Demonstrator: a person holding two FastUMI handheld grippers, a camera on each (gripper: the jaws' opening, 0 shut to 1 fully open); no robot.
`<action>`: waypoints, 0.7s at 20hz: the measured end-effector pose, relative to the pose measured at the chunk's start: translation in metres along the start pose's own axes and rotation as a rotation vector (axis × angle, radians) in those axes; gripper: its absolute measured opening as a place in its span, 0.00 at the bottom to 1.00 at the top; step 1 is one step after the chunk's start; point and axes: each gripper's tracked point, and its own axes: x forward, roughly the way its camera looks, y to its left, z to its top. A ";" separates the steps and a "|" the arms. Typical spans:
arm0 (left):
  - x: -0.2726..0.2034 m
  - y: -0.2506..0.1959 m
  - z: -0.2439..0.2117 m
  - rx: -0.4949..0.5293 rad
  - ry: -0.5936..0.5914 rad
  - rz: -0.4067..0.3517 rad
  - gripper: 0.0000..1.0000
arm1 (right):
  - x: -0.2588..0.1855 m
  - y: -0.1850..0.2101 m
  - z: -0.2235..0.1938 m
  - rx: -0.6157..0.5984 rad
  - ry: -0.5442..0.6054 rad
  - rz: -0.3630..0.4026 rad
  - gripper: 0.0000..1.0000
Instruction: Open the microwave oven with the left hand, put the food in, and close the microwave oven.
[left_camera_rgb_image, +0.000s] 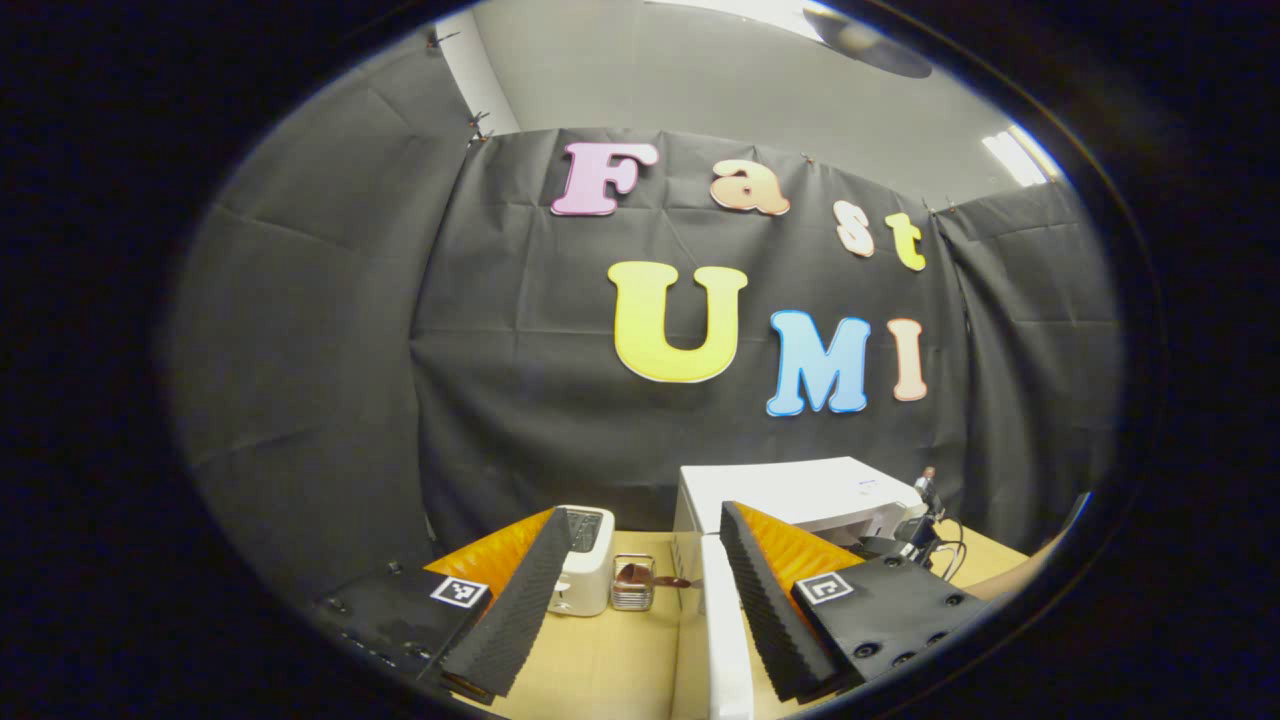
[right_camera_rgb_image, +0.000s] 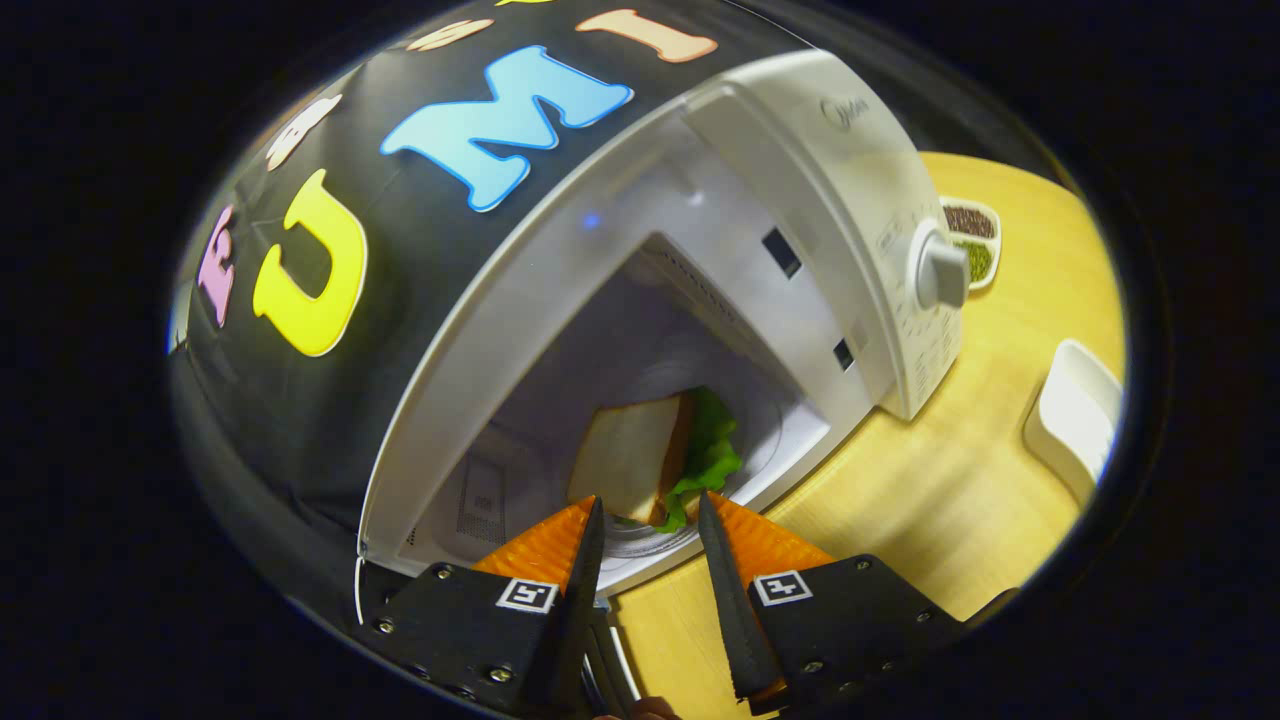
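Right gripper view: sandwich (right_camera_rgb_image: 640, 455), bread with green lettuce, sits inside the microwave (right_camera_rgb_image: 800, 200) cavity, on the round plate on its floor. Right gripper (right_camera_rgb_image: 648, 515) is at the cavity mouth, just short of the sandwich; its fingertips frame the sandwich's near edge with a narrow gap, neither finger seen pressing on it. Knob (right_camera_rgb_image: 942, 272) on the microwave's control panel, beyond the cavity. Past the microwave on the wooden table (right_camera_rgb_image: 930, 490): a small dish (right_camera_rgb_image: 972, 242) of dark and green bits, and a white tray (right_camera_rgb_image: 1080, 420) nearer the edge.

Left gripper view: left gripper (left_camera_rgb_image: 645, 560) spread wide, holding nothing; the microwave's open door (left_camera_rgb_image: 725, 630) stands edge-on just beside its right finger. Left of the microwave, a white toaster (left_camera_rgb_image: 583, 565) and a small metal rack (left_camera_rgb_image: 632, 583).
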 end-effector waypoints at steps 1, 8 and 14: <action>0.000 -0.005 0.001 -0.003 -0.005 -0.012 0.96 | -0.010 -0.002 0.007 -0.073 -0.018 -0.004 0.57; 0.002 -0.048 0.002 -0.011 -0.024 -0.101 0.97 | -0.111 0.018 0.073 -0.492 -0.255 0.024 0.56; -0.002 -0.076 -0.002 -0.012 -0.022 -0.145 0.96 | -0.186 0.035 0.108 -0.684 -0.394 0.053 0.56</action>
